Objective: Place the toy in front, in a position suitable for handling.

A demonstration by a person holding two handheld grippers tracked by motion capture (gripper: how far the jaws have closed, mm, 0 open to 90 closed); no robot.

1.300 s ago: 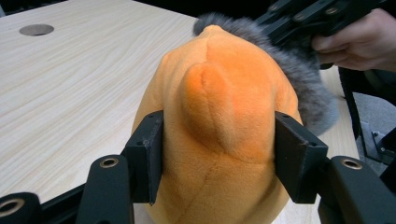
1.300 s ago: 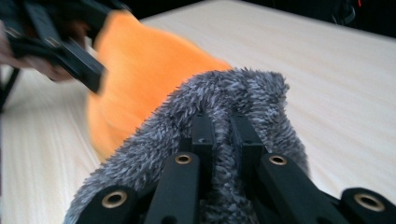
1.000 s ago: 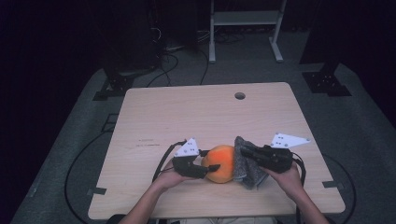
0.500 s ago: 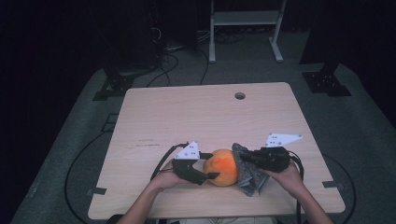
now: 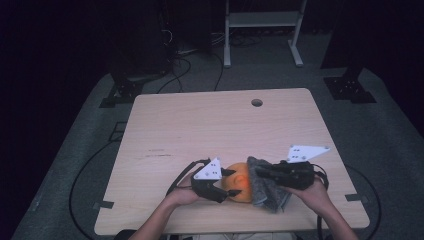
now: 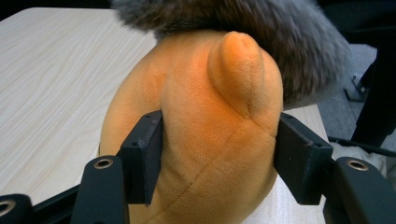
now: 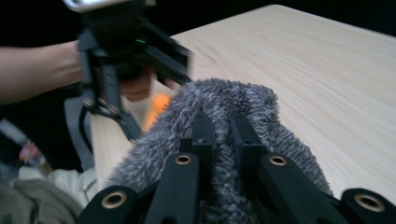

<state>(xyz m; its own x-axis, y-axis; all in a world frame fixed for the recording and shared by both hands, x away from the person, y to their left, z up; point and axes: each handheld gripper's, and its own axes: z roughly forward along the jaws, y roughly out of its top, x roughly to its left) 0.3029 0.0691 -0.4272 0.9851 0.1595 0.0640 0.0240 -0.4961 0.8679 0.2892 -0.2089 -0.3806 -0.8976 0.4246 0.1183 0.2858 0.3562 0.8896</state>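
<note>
Orange plush toy [image 6: 205, 140] squeezed by left jaws; right jaws pinch grey fur [image 7: 224, 116].

A darkened lab or recording studio: a pale wooden worktop [image 5: 210, 130] with a cable hole [image 5: 257, 102] stands on grey carpet [image 5: 85, 165], with black stand feet [image 5: 350, 87], trailing cables [image 5: 195, 55] and a white frame [image 5: 262, 20] behind

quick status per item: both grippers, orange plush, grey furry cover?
left gripper: jaws have just been closing, pads pressing the orange plush's sides
right gripper: shut, pinching the grey furry cover
orange plush: on the table, held, its right part under the cover
grey furry cover: draped against the plush, not fully over it
</note>
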